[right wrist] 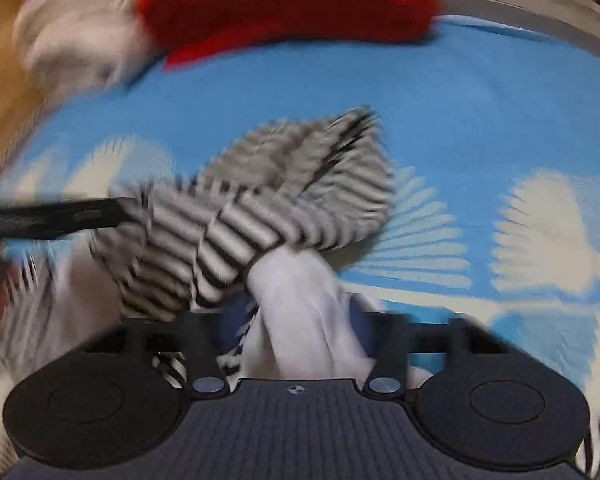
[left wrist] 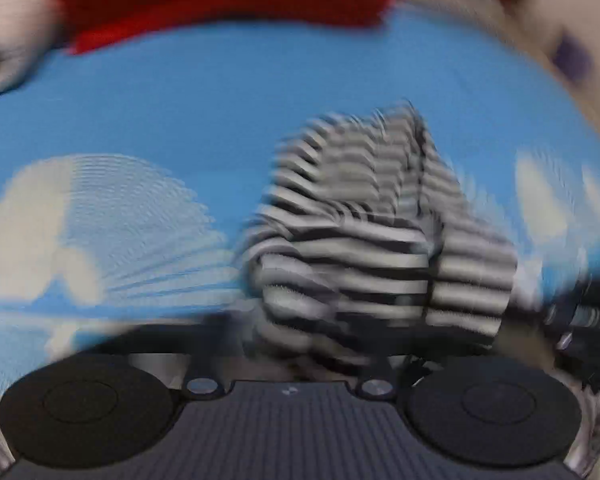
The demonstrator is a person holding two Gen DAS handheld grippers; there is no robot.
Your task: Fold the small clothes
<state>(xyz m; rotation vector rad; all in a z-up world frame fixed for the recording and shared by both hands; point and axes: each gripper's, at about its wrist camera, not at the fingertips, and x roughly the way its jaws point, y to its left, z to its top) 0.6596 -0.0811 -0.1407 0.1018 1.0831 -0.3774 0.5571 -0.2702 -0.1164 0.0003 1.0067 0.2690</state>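
A black-and-white striped garment (left wrist: 364, 248) hangs bunched over the blue cloud-print sheet (left wrist: 180, 120), and both views are blurred. My left gripper (left wrist: 316, 344) is buried under the striped folds, its fingers hidden, and the cloth runs straight into it. In the right wrist view the striped garment (right wrist: 260, 208) shows its white inner side, which passes down between the blue pads (right wrist: 360, 320) of my right gripper (right wrist: 296, 320), shut on it. The left gripper (right wrist: 52, 216) appears there as a dark bar at the left, meeting the garment's edge. The right gripper (left wrist: 588, 320) shows at the left view's right edge.
A red garment (right wrist: 284, 4) lies at the far side of the sheet (right wrist: 480, 92), with a pale crumpled cloth pile (right wrist: 72, 40) to its left. A cream rim (right wrist: 520, 12) borders the sheet at the back right. A small purple patch (left wrist: 572, 56) sits beyond it.
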